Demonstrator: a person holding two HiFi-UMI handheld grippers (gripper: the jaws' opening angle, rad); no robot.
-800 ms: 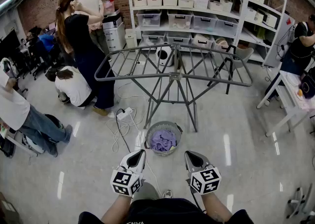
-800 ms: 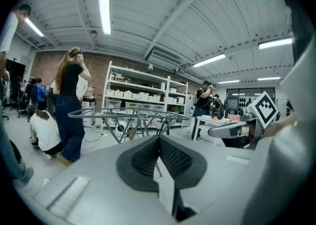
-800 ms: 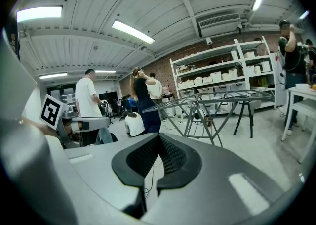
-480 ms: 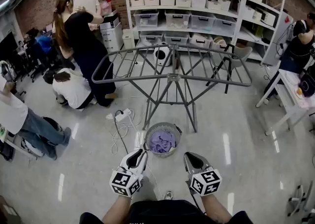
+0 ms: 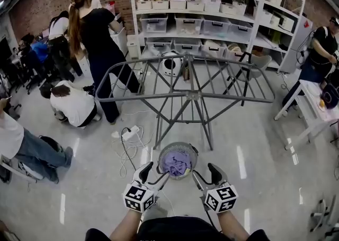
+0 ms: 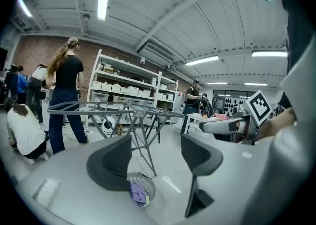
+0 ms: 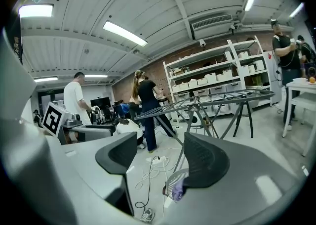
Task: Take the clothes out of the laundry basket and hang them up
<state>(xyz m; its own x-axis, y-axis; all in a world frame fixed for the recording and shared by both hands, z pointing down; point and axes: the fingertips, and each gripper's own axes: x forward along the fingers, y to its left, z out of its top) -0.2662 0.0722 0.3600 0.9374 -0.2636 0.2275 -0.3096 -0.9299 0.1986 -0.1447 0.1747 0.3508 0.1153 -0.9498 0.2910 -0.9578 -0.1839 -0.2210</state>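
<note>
- Left gripper [image 5: 153, 174] and right gripper [image 5: 205, 175]: the fingers of each stood wide apart with nothing between them. Both tipped slightly downward, just short of the basket's near rim, one to either side.
- Basket [image 5: 195, 155]: a round, mesh-walled container. It stood on the floor [image 5: 249, 128] directly in front of the grippers, at the foot of the rack.
- Clothes [image 5: 176, 163]: a crumpled purple bundle lay inside the basket, below its rim. A small yellowish patch showed at its edge in the left gripper view. The number of garments could not be told.
- Step in hand (judged): the first reach into the basket.
  - One gripper was best lowered from above onto a raised fold of the bundle, clear of the mesh wall.
  - It should then close fully and lift straight up, so the light basket was not dragged along.
  - The other gripper could then take a free edge to spread the cloth.
- Rack [image 5: 190, 95]: grey and unfolded, its bars bare. Nothing had yet been hung.
- Shelves [image 5: 264, 17]: these held rows of pale bins [image 5: 160, 21], whose contents could not be made out.
</note>
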